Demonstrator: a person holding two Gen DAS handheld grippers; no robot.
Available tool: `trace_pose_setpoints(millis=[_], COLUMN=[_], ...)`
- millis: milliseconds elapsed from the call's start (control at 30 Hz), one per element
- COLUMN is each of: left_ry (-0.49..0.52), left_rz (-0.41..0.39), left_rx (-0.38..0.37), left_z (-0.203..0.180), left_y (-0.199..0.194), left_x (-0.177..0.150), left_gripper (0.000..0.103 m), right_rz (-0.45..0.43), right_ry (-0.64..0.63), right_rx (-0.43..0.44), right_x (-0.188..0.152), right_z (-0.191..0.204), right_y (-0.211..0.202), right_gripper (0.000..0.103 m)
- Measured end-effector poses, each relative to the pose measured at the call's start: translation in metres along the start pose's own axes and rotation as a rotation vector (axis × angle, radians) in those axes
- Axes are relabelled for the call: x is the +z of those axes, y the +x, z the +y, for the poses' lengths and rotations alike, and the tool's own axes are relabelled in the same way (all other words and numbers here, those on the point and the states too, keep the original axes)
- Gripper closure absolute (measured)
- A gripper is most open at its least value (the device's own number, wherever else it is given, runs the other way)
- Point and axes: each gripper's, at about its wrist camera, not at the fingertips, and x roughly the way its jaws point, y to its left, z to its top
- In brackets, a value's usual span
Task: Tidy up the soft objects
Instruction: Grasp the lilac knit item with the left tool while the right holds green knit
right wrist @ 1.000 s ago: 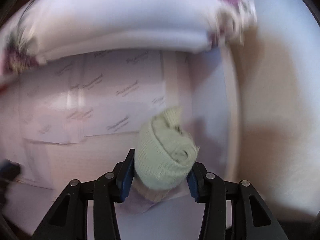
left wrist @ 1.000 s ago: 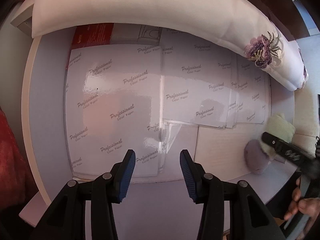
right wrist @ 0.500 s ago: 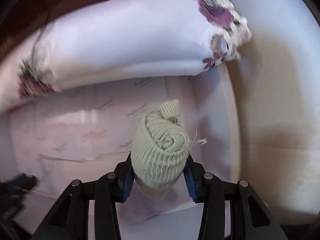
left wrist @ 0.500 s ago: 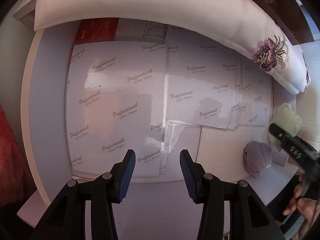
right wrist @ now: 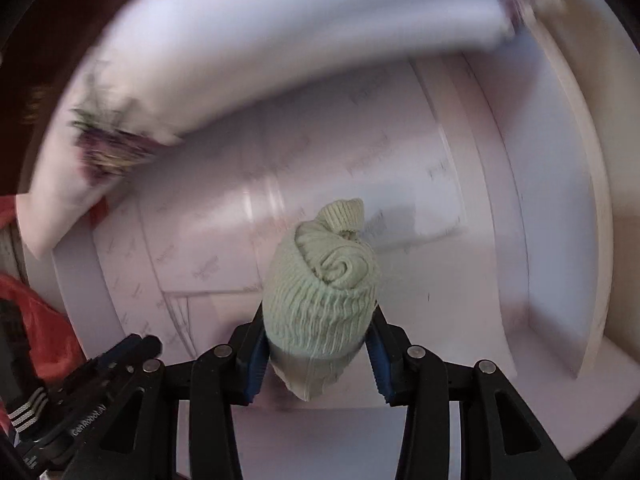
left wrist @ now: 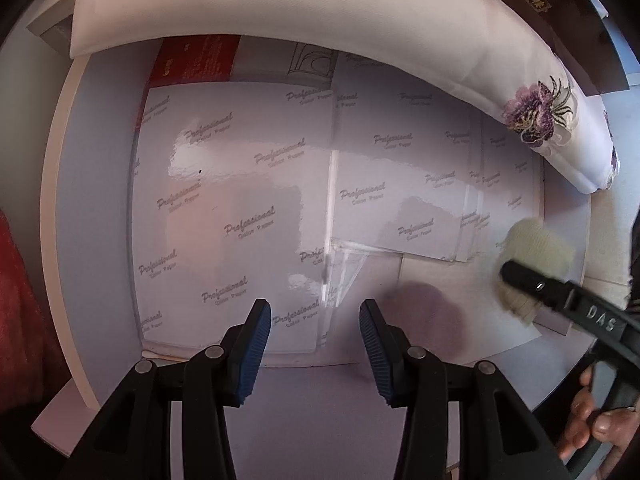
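Observation:
My right gripper is shut on a rolled pale green knitted sock, which stands up between the blue pads above the white table. In the left wrist view the same sock shows at the right edge behind one black finger of the right gripper, with a person's hand below it. My left gripper points down at the table, open with nothing between its fingers. A blurred purple soft ball lies just right of its right finger.
Glossy photo paper sheets cover the white table. A long white pillow with purple flower embroidery lies along the far side. A red box peeks out under it. Red cloth is at the left.
The right gripper has lifted the green sock and swung leftward over the table. The purple ball now appears further left and blurred in the left wrist view. The left gripper stayed put.

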Motion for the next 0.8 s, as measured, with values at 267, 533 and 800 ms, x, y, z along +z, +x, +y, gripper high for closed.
trace_pose_setpoints(millis=[267, 533, 800], left_ry=[0.010, 0.076, 0.230], left_rz=[0.001, 0.009, 0.043], left_rx=[0.000, -0.048, -0.070], left_z=[0.000, -0.018, -0.053], left_y=[0.005, 0.005, 0.021], left_x=[0.001, -0.001, -0.010], left_gripper=[0.056, 0.045, 0.022], right_rz=[-0.023, -0.016, -0.022], right_ry=[-0.070, -0.076, -0.067], right_rx=[-0.197, -0.252, -0.232], right_x=[0.009, 0.019, 0.013], right_z=[0.006, 0.012, -0.011], right_y=[0.005, 0.015, -0.001], right_gripper=[0.059, 0.059, 0.059])
